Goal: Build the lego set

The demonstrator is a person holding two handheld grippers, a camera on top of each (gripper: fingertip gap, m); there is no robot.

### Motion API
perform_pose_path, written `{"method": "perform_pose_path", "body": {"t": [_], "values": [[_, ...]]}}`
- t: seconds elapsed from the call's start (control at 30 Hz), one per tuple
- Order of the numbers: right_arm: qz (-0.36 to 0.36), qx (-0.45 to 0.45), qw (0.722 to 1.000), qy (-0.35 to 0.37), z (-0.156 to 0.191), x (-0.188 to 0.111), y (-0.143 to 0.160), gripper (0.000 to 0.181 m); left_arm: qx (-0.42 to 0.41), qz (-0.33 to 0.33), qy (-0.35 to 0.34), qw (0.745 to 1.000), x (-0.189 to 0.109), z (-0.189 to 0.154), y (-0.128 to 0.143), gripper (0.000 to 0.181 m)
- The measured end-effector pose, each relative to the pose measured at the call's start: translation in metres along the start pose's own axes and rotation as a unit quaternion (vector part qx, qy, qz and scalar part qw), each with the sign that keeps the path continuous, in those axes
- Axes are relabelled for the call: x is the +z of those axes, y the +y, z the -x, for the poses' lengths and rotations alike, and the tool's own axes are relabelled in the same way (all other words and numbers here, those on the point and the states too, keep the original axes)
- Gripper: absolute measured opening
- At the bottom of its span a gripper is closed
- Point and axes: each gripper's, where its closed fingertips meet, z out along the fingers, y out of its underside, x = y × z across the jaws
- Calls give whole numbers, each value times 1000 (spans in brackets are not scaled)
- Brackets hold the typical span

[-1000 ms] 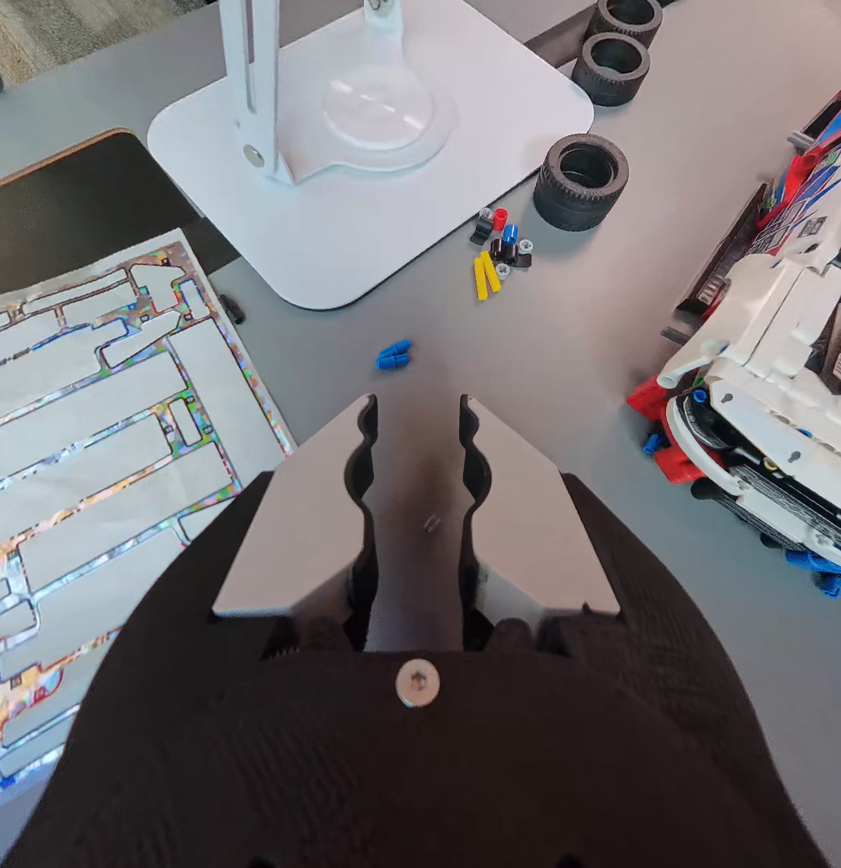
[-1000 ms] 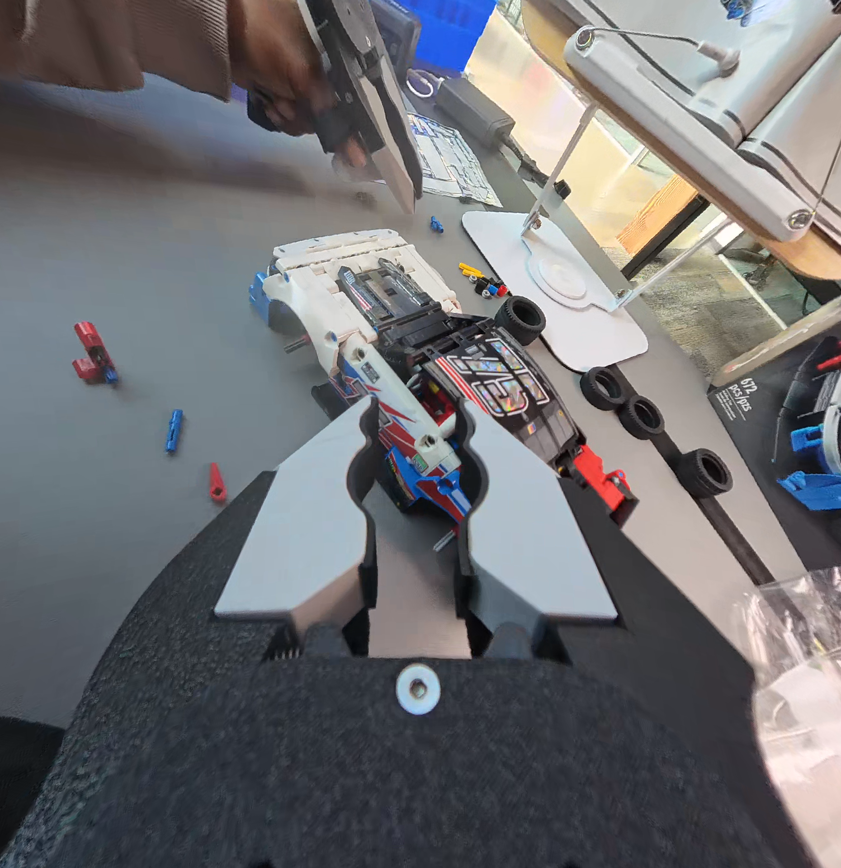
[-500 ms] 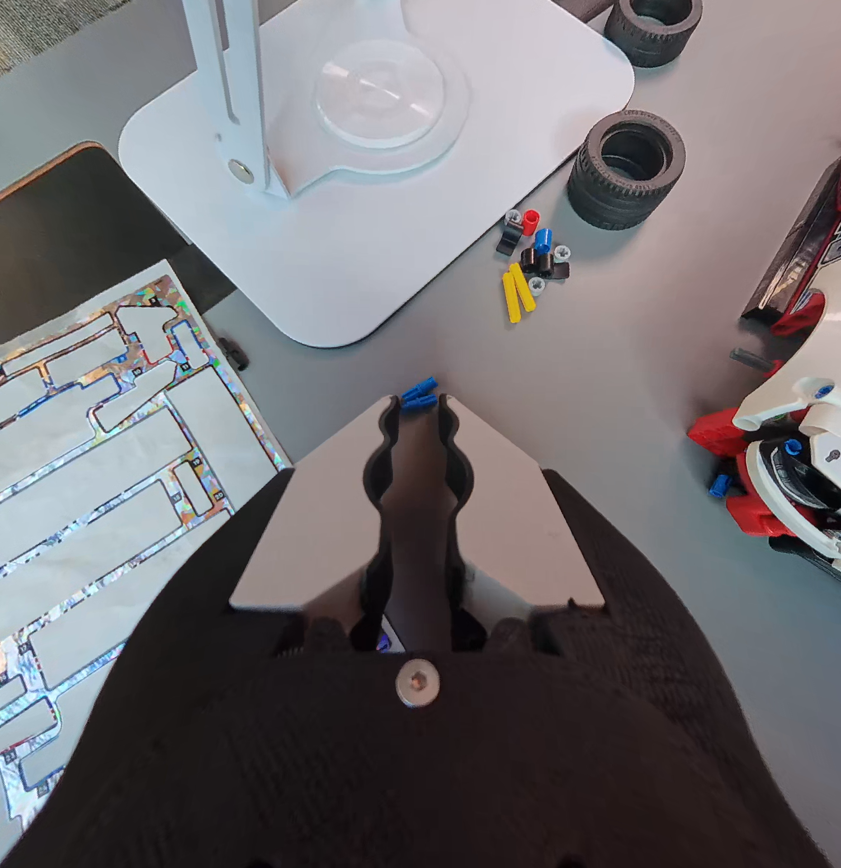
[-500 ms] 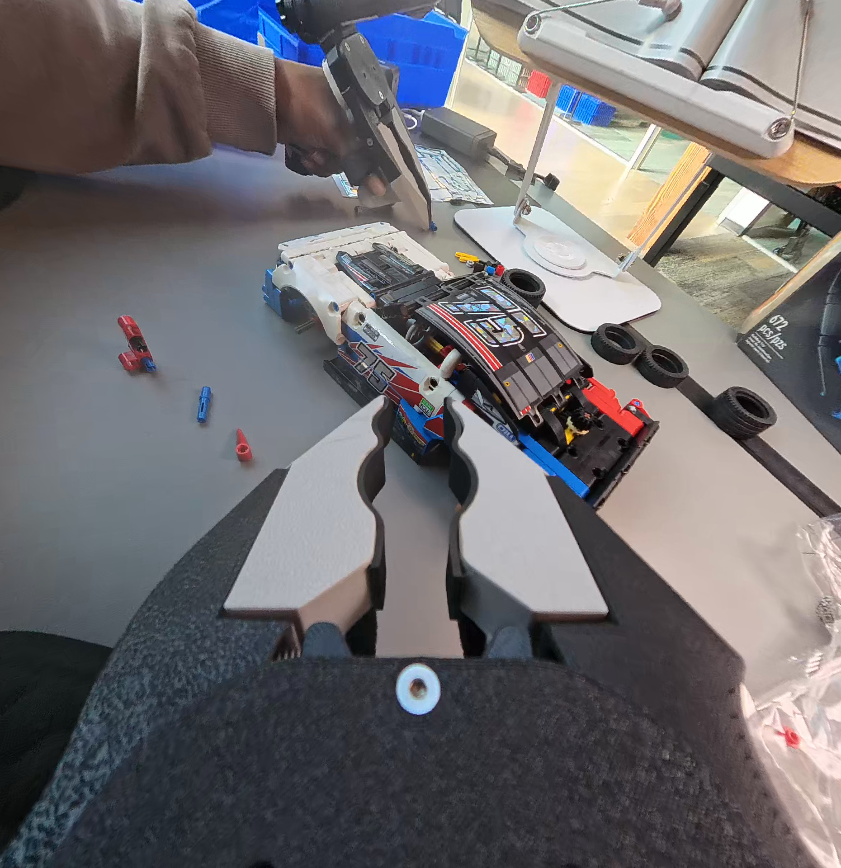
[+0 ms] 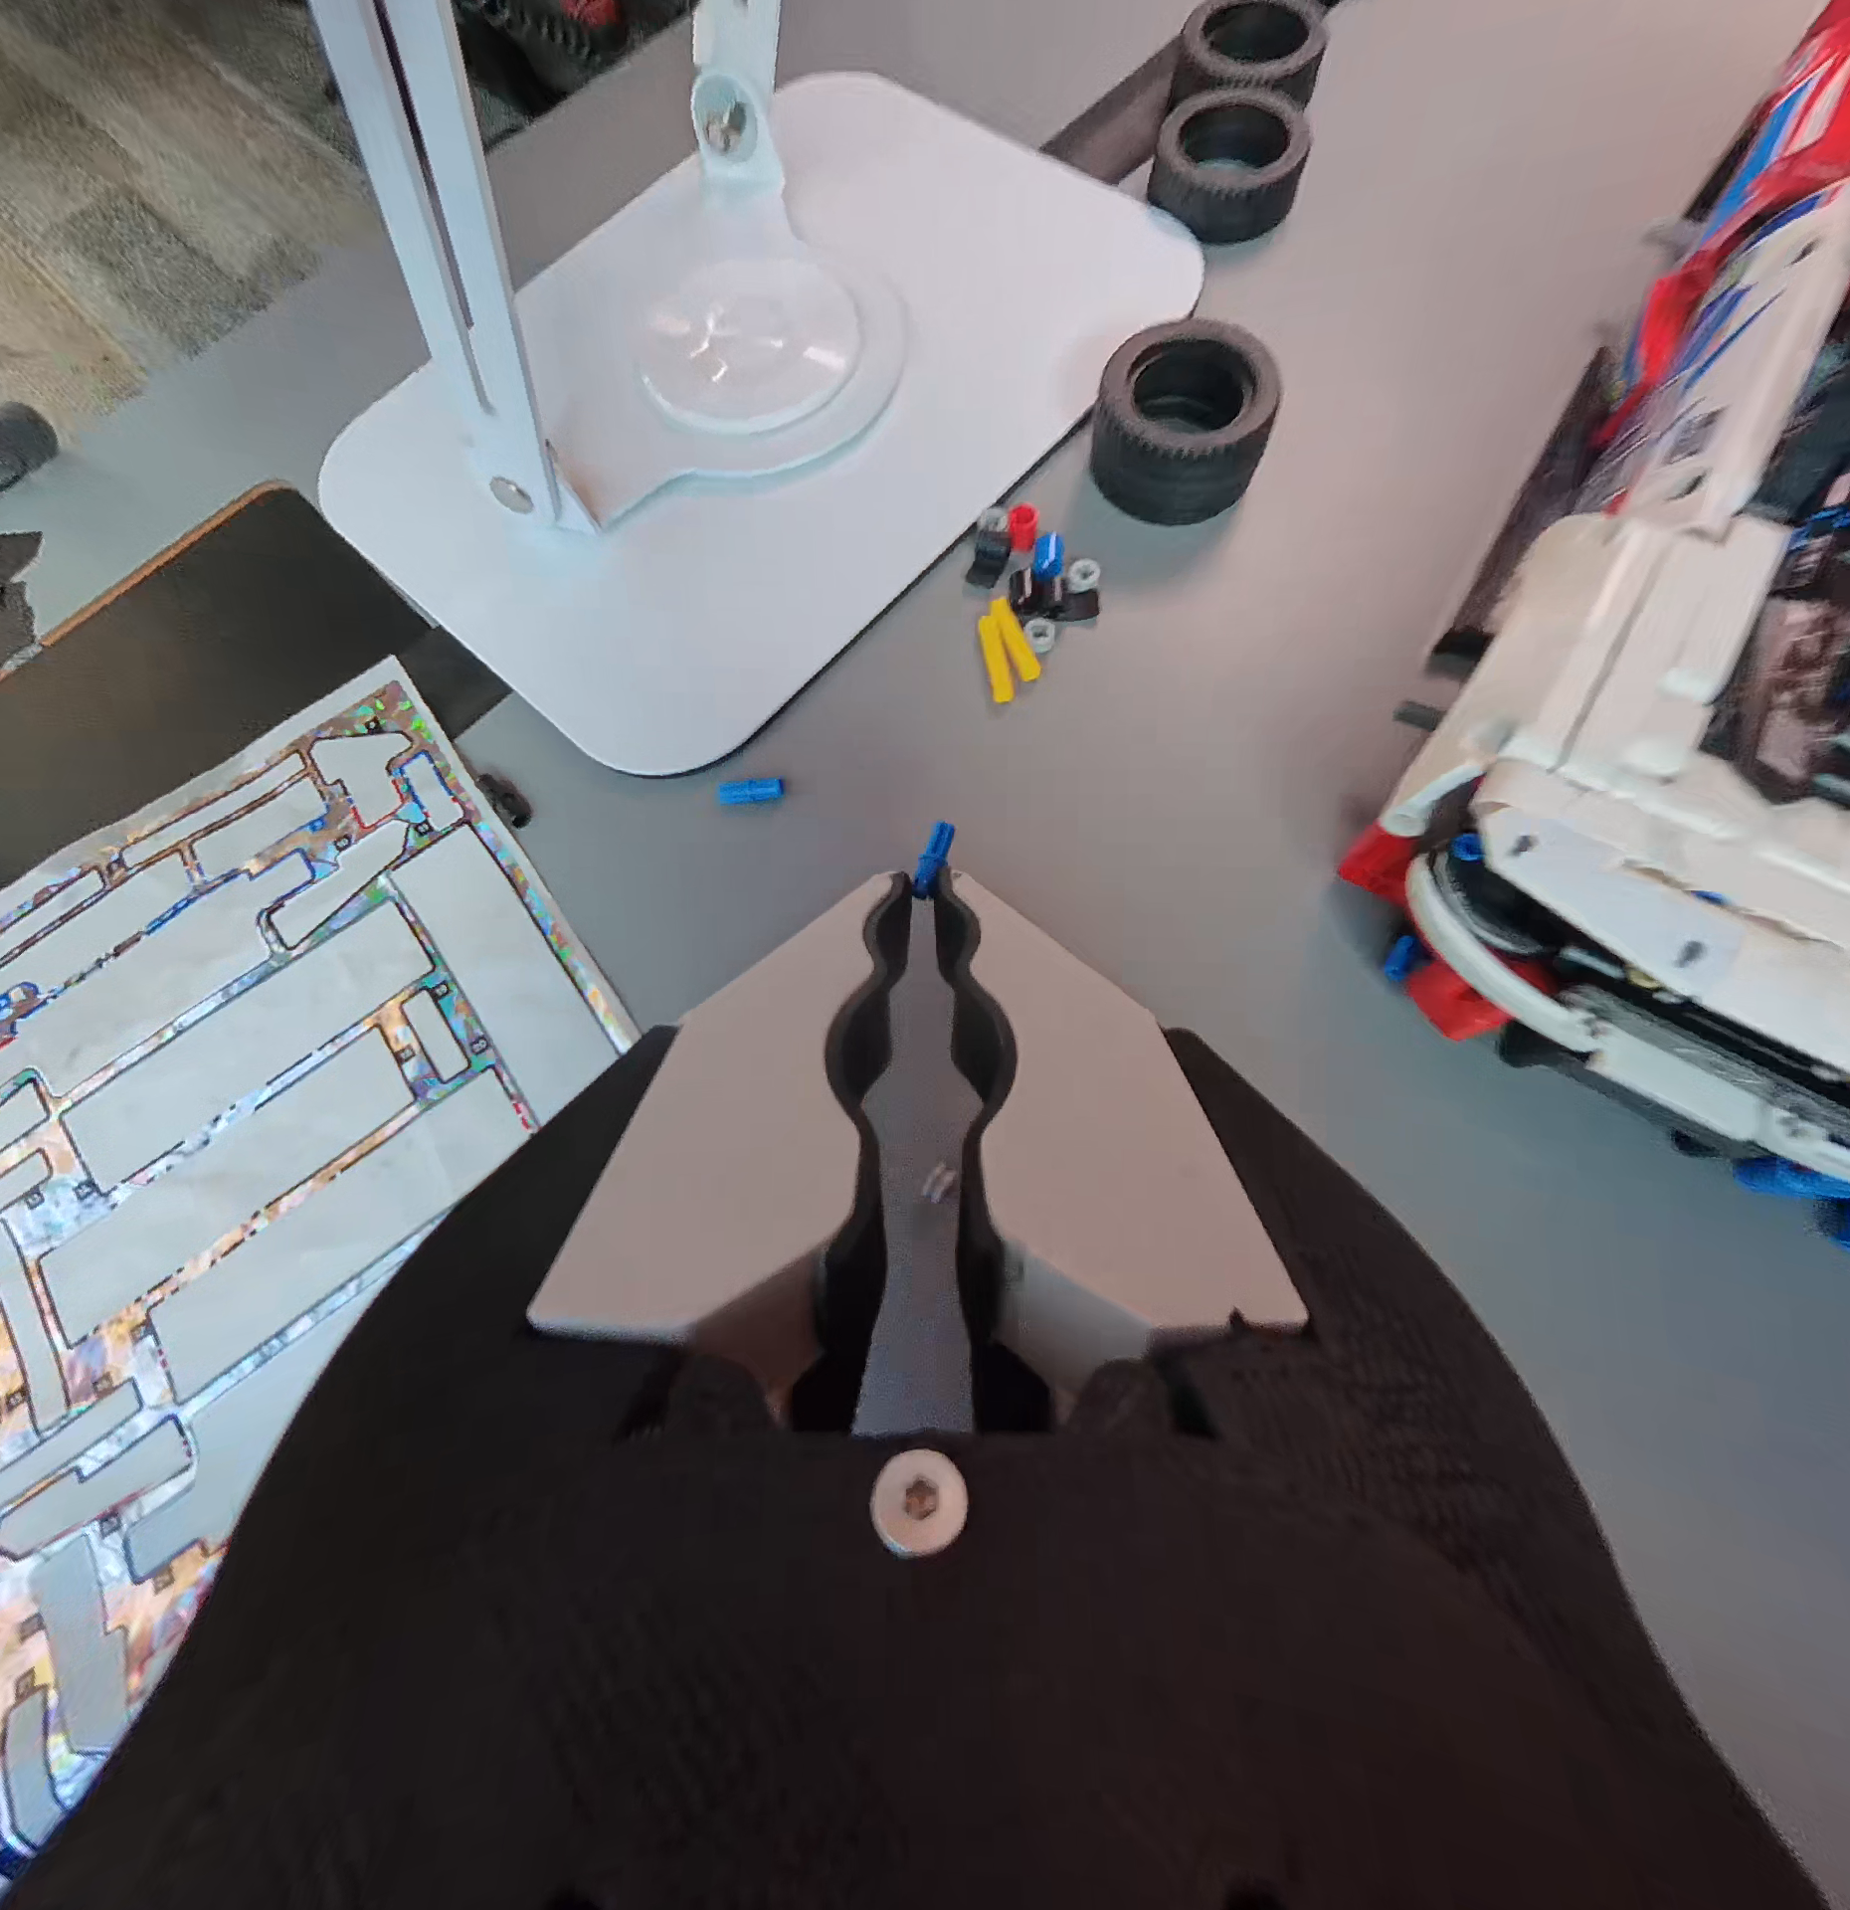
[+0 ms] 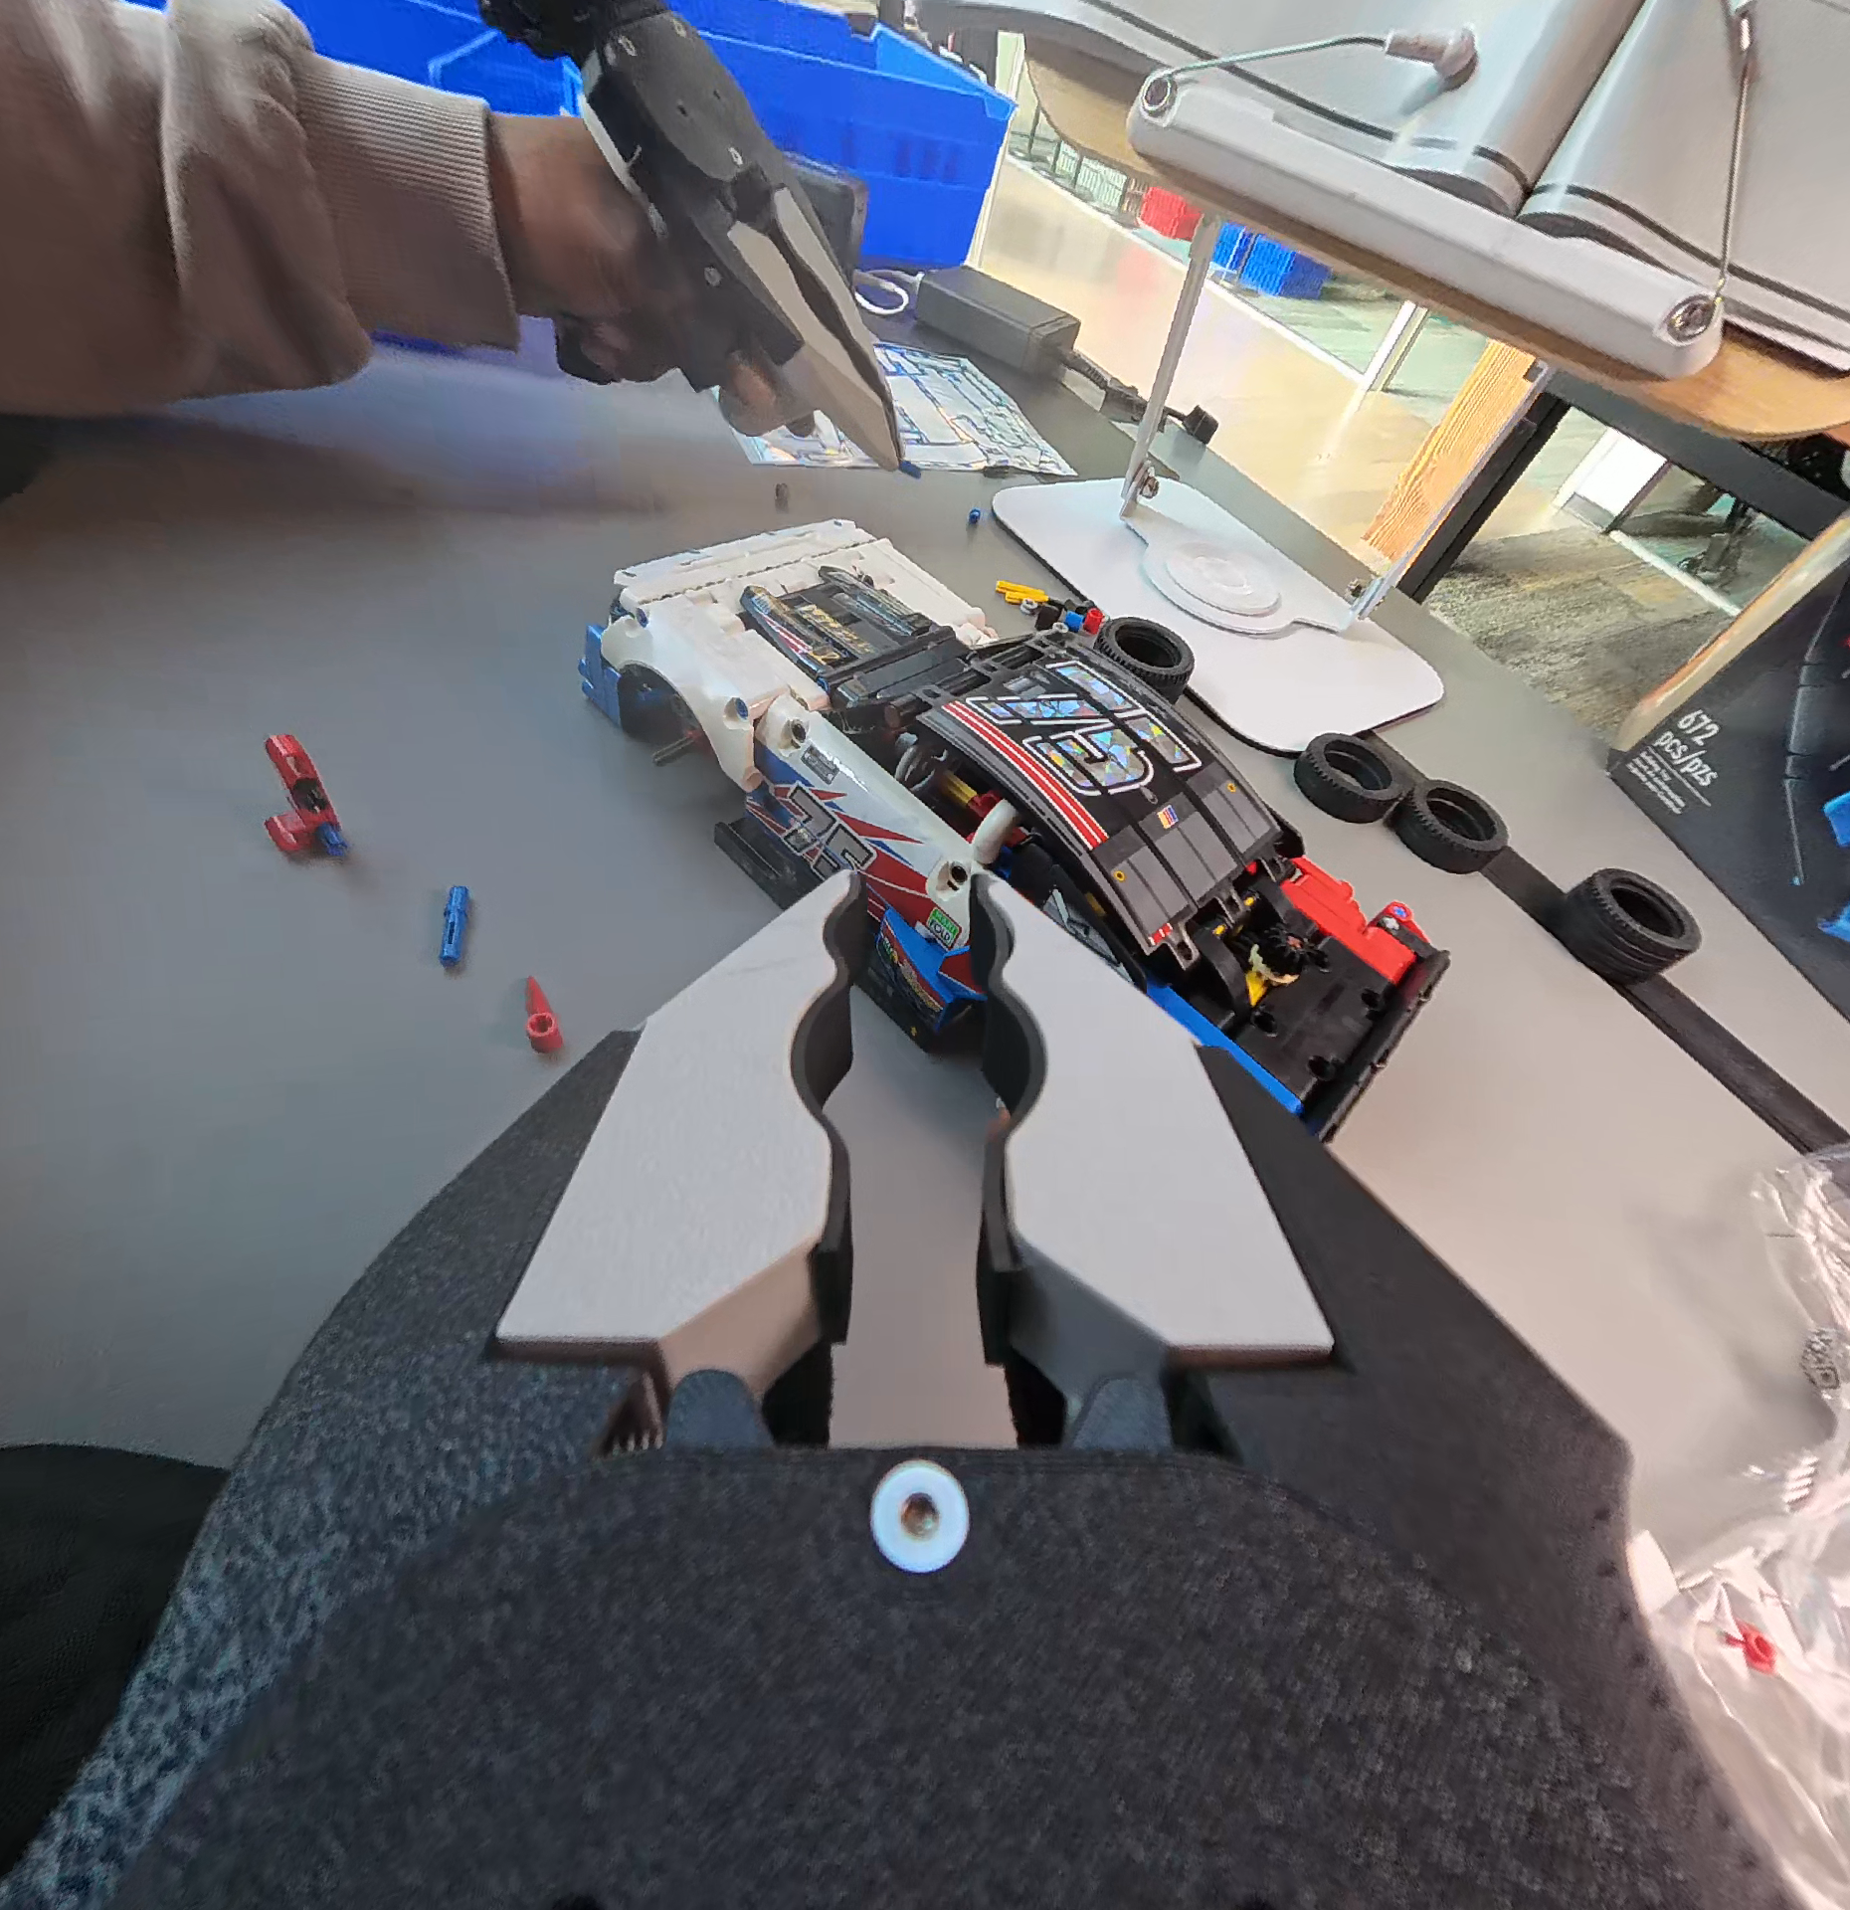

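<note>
The partly built lego race car [image 6: 1055,755], white, black, red and blue, lies on the grey table; it also shows at the right of the left wrist view [image 5: 1644,827]. My left gripper [image 5: 926,879] is shut on a small blue pin [image 5: 933,856] at its very tips, held above the table. In the right wrist view that gripper [image 6: 900,465] hangs beyond the car's white end. A second blue pin [image 5: 750,792] lies on the table. My right gripper [image 6: 913,894] is open with a narrow gap, its tips at the car's near flank.
Black tyres [image 5: 1184,424] [image 6: 1350,775] lie near a white stand base [image 5: 745,413]. A pile of small parts [image 5: 1029,589] and a sticker sheet [image 5: 229,982] lie nearby. A red piece [image 6: 299,796] and a blue pin [image 6: 454,925] lie left of the car. A plastic bag [image 6: 1810,1447] lies at the right. The tips of one gripper are about 30 centimetres away from the tips of the other.
My left gripper came down on the two blue pins, shut on one and lifted it; the other stays on the table. My right gripper's jaws narrowed and came closer to the car.
</note>
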Motion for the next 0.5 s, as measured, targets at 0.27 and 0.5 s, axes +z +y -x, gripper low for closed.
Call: {"method": "perform_pose_path", "body": {"t": [0.27, 0.5], "values": [[-47, -36, 998, -31, 38, 12, -46, 14, -125, -219, 177, 951, -95, -104, -52, 2], [-100, -38, 991, -81, 105, 34, -90, 0, -315, -328, 386, 803, -156, -190, -44, 2]]}}
